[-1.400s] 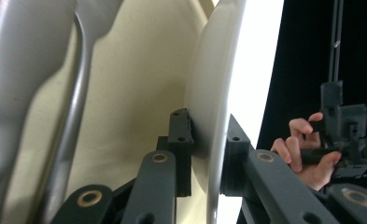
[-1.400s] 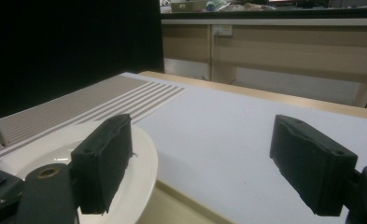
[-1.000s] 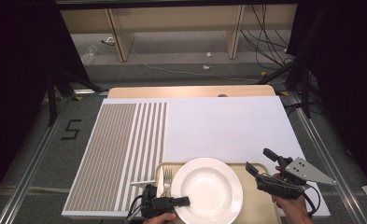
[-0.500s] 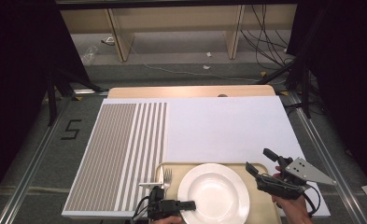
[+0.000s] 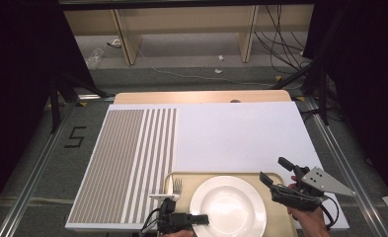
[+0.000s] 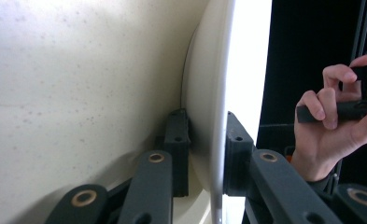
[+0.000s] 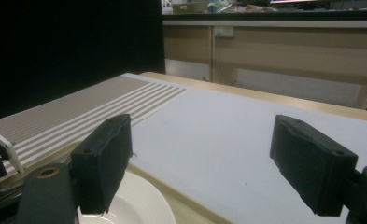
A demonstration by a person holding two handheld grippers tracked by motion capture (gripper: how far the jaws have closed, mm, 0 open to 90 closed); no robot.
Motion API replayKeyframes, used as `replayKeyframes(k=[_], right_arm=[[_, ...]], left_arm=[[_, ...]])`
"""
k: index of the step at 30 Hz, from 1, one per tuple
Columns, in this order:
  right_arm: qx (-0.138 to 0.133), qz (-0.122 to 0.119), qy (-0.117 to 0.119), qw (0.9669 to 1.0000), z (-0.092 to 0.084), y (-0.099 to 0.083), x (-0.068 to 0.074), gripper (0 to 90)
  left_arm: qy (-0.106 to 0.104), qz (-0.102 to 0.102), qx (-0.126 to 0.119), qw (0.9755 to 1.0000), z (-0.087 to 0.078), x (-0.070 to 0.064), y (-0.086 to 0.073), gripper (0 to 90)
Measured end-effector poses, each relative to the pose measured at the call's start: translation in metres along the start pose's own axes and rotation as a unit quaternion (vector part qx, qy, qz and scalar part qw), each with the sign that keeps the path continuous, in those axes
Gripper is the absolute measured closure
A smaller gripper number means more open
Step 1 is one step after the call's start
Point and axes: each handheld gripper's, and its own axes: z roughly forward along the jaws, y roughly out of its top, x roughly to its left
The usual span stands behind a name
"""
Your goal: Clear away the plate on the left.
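A white plate (image 5: pixel 228 207) lies on a cream tray (image 5: pixel 181 178) at the table's near edge, with a fork (image 5: pixel 177 186) just left of it. My left gripper (image 5: pixel 204 217) reaches in from the left, level with the tray. In the left gripper view its jaws (image 6: pixel 207 154) straddle the plate's rim (image 6: pixel 204 93), one pad under it and one on top. They have just been opening a little, and the pads still lie against the rim. My right gripper (image 5: pixel 272 168) hovers over the tray's right end, open (image 7: pixel 209 158) with nothing between its jaws.
The tray sits on a white mat (image 5: pixel 241 133) whose left part is striped (image 5: pixel 127 158). A wooden table edge (image 5: pixel 201 97) runs along the back. Beyond it are shelving and loose cables (image 5: pixel 280 39) on the floor. A hand (image 6: pixel 321 140) holds the right gripper.
The plate and my left gripper have shifted a little to the right and toward the near edge. The right gripper has stayed where it was.
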Motion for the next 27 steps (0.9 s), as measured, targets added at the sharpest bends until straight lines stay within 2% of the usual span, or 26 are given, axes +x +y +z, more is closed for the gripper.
replayKeyframes(k=[3, 5, 8, 10, 17, 27], right_arm=[[-0.001, 0.000, 0.001, 1.0000, 0.000, 0.000, 0.000, 21.8], [-0.001, 0.000, 0.001, 1.0000, 0.000, 0.000, 0.000, 21.8], [0.000, -0.001, 0.001, 1.0000, 0.000, 0.000, 0.000, 21.8], [0.000, -0.001, 0.001, 1.0000, 0.000, 0.000, 0.000, 21.8], [0.001, -0.001, 0.001, 1.0000, 0.000, 0.000, 0.000, 21.8], [0.000, 0.000, 0.002, 1.0000, 0.000, 0.000, 0.000, 21.8]], left_arm=[[-0.007, 0.008, -0.001, 0.9999, -0.003, -0.001, 0.002, 72.2], [-0.013, 0.017, 0.007, 0.9997, -0.006, -0.004, 0.004, 62.3], [0.015, 0.044, 0.002, 0.9989, -0.011, -0.010, 0.007, 49.7], [0.025, 0.052, 0.005, 0.9983, -0.013, -0.012, 0.010, 44.5], [0.036, 0.078, 0.013, 0.9962, -0.017, -0.016, 0.013, 36.6], [0.065, 0.117, -0.006, 0.9909, -0.024, -0.023, 0.015, 28.4]])
